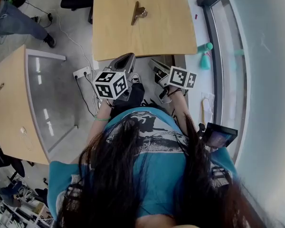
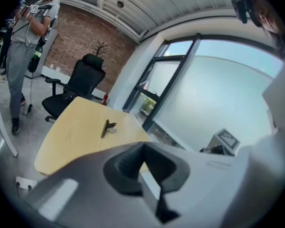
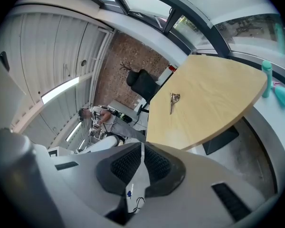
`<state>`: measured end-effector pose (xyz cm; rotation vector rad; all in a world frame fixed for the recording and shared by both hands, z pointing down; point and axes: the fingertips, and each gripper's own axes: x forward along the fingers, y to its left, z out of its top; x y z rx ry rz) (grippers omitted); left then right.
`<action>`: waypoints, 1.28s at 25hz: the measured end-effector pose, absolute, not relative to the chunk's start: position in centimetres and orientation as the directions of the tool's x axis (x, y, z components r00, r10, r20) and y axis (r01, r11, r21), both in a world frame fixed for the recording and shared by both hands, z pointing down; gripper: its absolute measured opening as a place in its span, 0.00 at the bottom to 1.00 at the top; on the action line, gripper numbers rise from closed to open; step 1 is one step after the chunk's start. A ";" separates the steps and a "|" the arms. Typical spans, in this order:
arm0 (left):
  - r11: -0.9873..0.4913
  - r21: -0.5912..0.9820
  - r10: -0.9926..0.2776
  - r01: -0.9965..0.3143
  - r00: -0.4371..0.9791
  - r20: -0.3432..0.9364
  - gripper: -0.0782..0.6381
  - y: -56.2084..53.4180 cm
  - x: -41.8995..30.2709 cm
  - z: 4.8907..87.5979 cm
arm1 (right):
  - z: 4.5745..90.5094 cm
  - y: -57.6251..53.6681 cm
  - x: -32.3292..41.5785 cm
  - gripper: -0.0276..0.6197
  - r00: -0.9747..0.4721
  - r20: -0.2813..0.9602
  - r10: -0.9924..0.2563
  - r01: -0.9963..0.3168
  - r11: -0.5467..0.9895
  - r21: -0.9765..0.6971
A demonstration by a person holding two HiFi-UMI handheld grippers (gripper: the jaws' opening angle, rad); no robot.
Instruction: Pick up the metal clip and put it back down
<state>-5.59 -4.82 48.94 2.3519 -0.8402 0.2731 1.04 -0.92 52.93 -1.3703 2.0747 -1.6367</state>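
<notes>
- Risk one: the metal clip [image 1: 138, 12] lies low and flat on the smooth wooden table [image 1: 166, 32], about mid-width and well back from the near edge. If a jaw tip nudges it before the pads close, I judge it will skid away rather than lift.
- Risk two: both grippers hang short of the near edge, well apart from the clip. A reach that comes in too low could knock the edge of the table.
- Risk three: the clip's wire handles stick out at one end. Pinching only those could let the body swing or drop out, so putting it back down would be untidy.
- Risk four: going in with the jaws as they are now just pushes the clip along. They have to open first.
- Left gripper [image 1: 125, 57]: its own view shows the dark pads meeting, with nothing between them. It is closed, empty and touching nothing, and the clip sits far ahead of it on the tabletop.
- Right gripper [image 1: 156, 63]: the ribbed pads are pressed together along a thin seam, so it is closed and empty as well. It hangs in the air off the near edge, with the clip in sight well beyond it.
</notes>
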 end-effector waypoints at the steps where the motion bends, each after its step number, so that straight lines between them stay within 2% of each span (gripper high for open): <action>1: -0.608 0.486 -0.498 -0.628 0.778 0.382 0.11 -5.9 -5.3 49.0 | 52.9 -2.0 1.2 0.09 -0.565 0.390 -0.727 -0.548 -0.023 -0.836; 14: -0.606 0.497 -0.477 -0.621 0.784 0.397 0.11 -13.7 -3.7 49.6 | 52.7 -9.5 2.6 0.09 -0.557 0.408 -0.723 -0.550 -0.047 -0.834; 19: -0.598 0.497 -0.482 -0.628 0.778 0.403 0.11 -15.5 -2.6 49.8 | 52.7 -11.3 4.4 0.09 -0.547 0.404 -0.733 -0.543 -0.057 -0.838; 28: -0.524 0.472 -0.545 -0.709 0.705 0.454 0.12 -21.3 2.6 52.8 | 54.0 -17.1 10.6 0.09 -0.607 0.430 -0.669 -0.559 -0.025 -0.829; 30: -0.507 0.479 -0.550 -0.716 0.697 0.460 0.18 -21.8 2.1 52.7 | 53.0 -17.8 9.9 0.09 -0.622 0.433 -0.652 -0.568 -0.005 -0.823; 32: -0.497 0.475 -0.554 -0.726 0.687 0.470 0.20 -22.5 2.0 52.9 | 52.2 -18.4 9.7 0.09 -0.639 0.434 -0.635 -0.569 0.011 -0.822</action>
